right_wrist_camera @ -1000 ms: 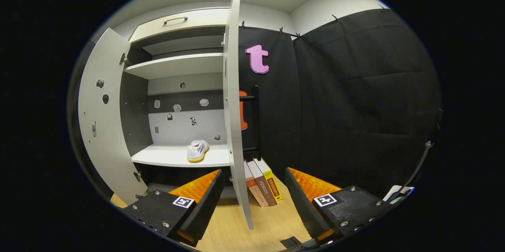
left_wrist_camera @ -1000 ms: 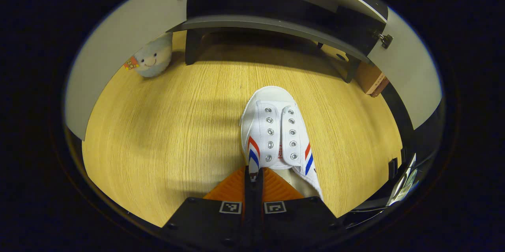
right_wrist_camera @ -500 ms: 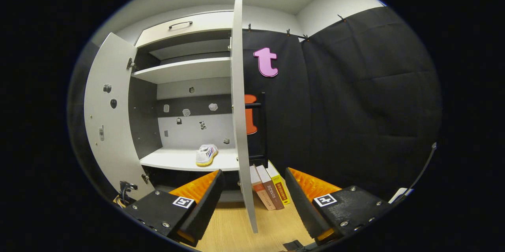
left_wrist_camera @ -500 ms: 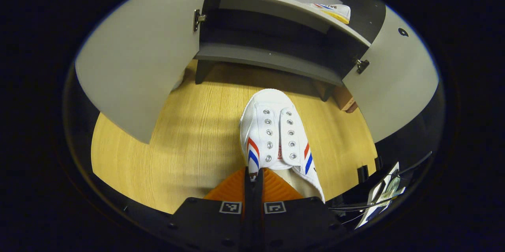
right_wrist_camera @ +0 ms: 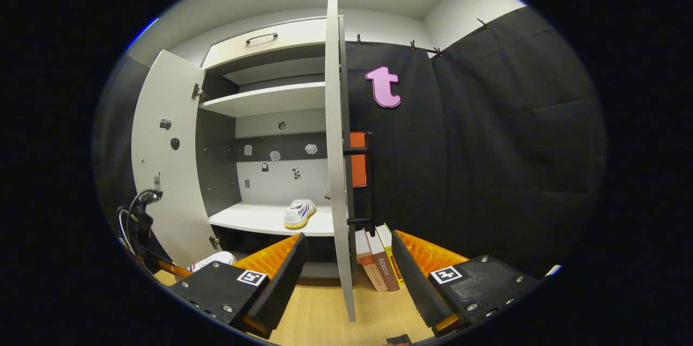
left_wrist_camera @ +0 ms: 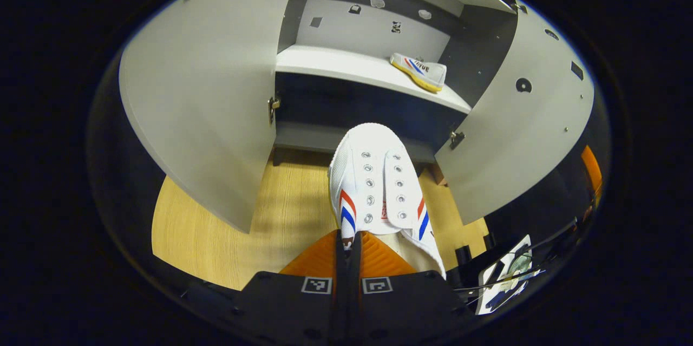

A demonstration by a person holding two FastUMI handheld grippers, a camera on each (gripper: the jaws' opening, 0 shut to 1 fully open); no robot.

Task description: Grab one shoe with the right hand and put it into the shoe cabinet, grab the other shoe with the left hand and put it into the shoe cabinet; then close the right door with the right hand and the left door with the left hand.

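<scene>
White shoe (left_wrist_camera: 419, 70) on cabinet shelf (left_wrist_camera: 346, 67)

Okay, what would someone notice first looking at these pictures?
A white shoe with red and blue stripes, pinched in the left gripper just before the open shoe cabinet. Its mate sits on the cabinet's white shelf, and the right gripper hangs open by the right door.
</scene>
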